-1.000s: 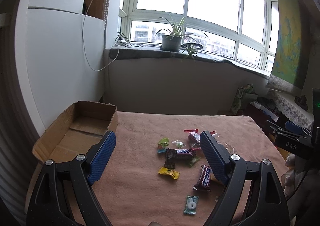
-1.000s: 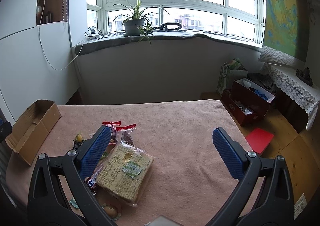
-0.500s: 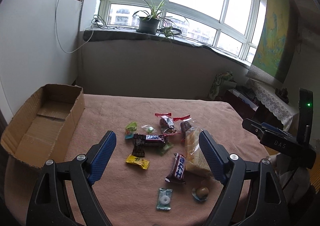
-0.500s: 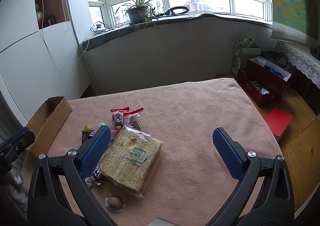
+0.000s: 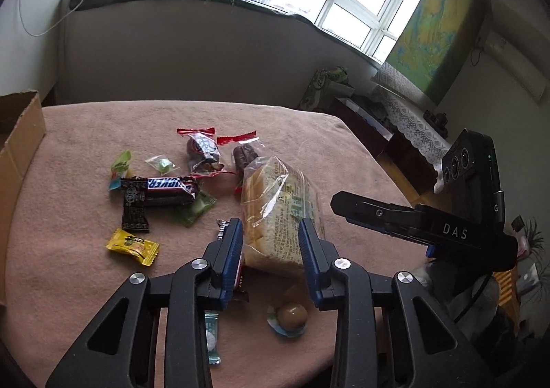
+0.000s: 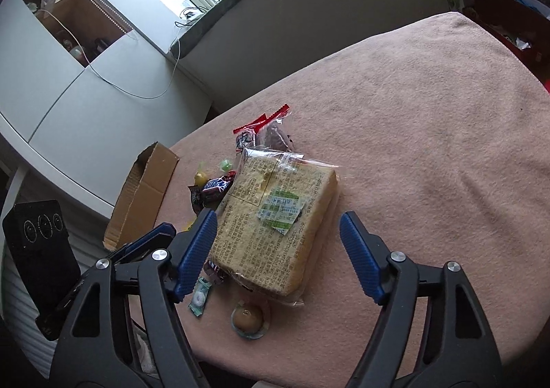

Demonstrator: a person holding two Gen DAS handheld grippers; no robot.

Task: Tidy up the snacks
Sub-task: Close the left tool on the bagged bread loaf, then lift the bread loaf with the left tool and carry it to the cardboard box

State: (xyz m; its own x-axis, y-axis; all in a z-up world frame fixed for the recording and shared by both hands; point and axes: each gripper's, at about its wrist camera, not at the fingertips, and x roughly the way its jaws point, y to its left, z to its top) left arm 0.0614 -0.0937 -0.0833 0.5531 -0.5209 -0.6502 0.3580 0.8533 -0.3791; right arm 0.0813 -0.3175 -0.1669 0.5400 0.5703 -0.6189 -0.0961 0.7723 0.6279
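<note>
Snacks lie on the pink tablecloth (image 5: 82, 284). The largest is a bread packet (image 5: 275, 188) in clear wrap. My left gripper (image 5: 270, 226) hovers low over its near end with its jaws closing. The bread shows through the narrow gap, and I see no pad pressing on it. A red bar (image 5: 240, 279) lies partly under the left finger. My right gripper (image 6: 277, 216) straddles the bread packet (image 6: 261, 240) with its jaws closing. Its left pad sits near the wrap and its right pad stands apart. The cardboard box (image 5: 20, 133) is at the far left.
A Snickers bar (image 5: 168, 185), a yellow candy (image 5: 132, 247), red-topped packets (image 5: 202, 150), a mint packet (image 6: 199, 297) and a round brown sweet (image 6: 247, 317) surround the bread. The right gripper's body (image 5: 429, 226) reaches in from the right. The table's edge drops off at the right.
Both grippers have sunk and tipped down toward the snacks. The left one moved right, over the bread's near end. Both pairs of jaws have narrowed, the left far more.
</note>
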